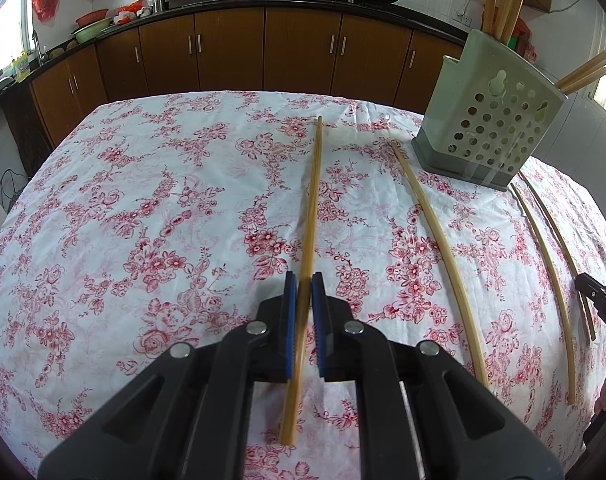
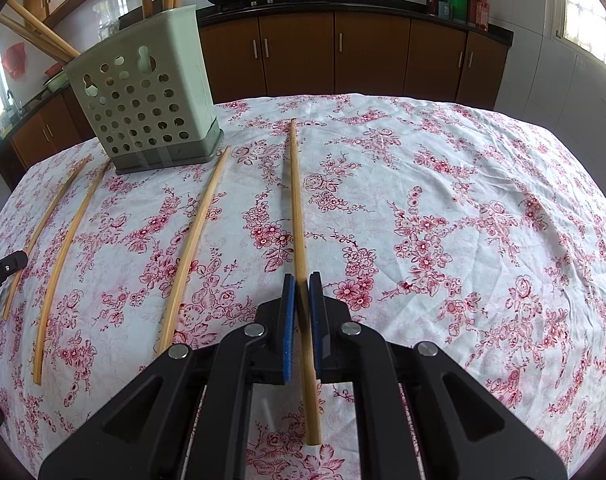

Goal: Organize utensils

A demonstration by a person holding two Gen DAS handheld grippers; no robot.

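Several chopsticks already stand in the green holder. The left gripper and right gripper each clamp one chopstick lying near the holder. Two more lie between them, so I judge four remain to be put in.

Four pale wooden chopsticks lie side by side on a floral tablecloth. A green perforated holder stands upright behind, holding more chopsticks.
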